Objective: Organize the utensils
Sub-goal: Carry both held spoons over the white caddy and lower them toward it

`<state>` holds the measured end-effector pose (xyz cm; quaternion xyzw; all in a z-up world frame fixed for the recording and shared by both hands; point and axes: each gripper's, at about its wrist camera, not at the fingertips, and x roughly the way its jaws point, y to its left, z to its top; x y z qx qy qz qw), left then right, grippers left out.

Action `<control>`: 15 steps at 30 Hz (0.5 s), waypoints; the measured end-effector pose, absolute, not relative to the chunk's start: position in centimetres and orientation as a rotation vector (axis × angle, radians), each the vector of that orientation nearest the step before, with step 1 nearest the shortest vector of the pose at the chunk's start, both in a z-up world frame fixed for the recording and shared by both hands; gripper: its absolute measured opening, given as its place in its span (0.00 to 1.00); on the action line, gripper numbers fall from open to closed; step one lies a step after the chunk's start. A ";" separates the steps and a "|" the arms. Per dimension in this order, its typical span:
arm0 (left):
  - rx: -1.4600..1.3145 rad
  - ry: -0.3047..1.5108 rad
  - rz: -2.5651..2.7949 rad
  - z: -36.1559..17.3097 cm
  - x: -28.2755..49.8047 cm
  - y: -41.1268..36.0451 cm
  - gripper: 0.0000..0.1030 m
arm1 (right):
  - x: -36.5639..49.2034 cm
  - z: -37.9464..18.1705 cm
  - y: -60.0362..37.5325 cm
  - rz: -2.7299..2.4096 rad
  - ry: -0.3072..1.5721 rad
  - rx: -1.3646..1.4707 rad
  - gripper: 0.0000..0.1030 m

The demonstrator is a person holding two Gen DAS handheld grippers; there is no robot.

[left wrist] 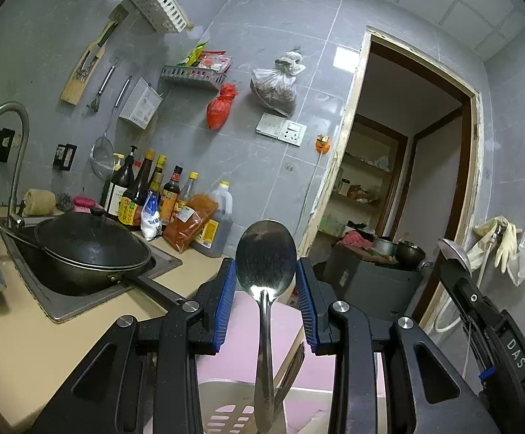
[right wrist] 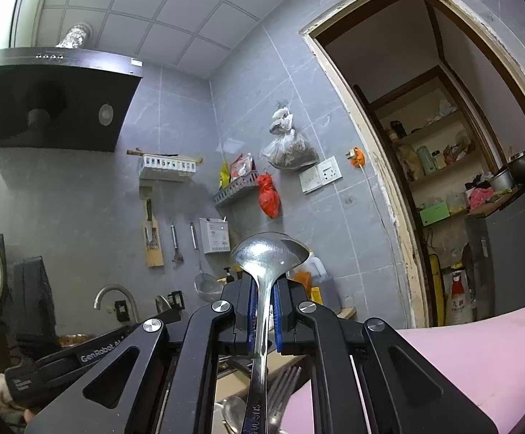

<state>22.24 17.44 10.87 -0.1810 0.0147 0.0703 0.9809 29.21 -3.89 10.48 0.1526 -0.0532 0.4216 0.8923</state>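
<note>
Left wrist view: black wok (left wrist: 92,249) with lid sits in a steel sink (left wrist: 63,303), ahead-left of the left gripper (left wrist: 266,289). Glossy sauce bottles (left wrist: 146,191) stand in a row beyond it on the beige counter (left wrist: 16,354). Left gripper has black arms and ribbed blue pads (left wrist: 228,300). Jaws stand apart; pads clear of the spoon (left wrist: 265,253) on both sides, so nothing clamped. That spoon is polished steel with an oval bowl. It stands upright between the pads, long axis vertical, bowl up and facing the camera, handle running down into a white slotted plastic holder (left wrist: 226,412) below the jaws. Fork tines show beside the handle. Pink flat surface (left wrist: 248,318) lies under and ahead of the jaws. Right gripper (left wrist: 450,253) shows at far right, shiny metal at its tip.

Right wrist view: left gripper body (right wrist: 92,354) low-left. Right gripper (right wrist: 263,307) clenched on a second spoon (right wrist: 268,253), pads tight on the neck. Polished steel, long axis along the fingers, bowl forward-up past the tips, hollow tilted right, stamped handle toward the camera. Forks (right wrist: 284,383) and another spoon lie below.
</note>
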 end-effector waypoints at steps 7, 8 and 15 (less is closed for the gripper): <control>-0.368 0.034 0.125 10.5 22.2 17.3 0.28 | 29.2 11.0 -3.2 0.820 -0.064 0.287 0.05; -0.368 0.034 0.120 10.5 22.2 17.2 0.28 | 29.2 11.0 -3.0 0.811 -0.054 0.284 0.05; -0.388 0.040 0.094 10.3 22.1 17.7 0.28 | 28.5 10.8 -1.8 0.795 -0.027 0.252 0.05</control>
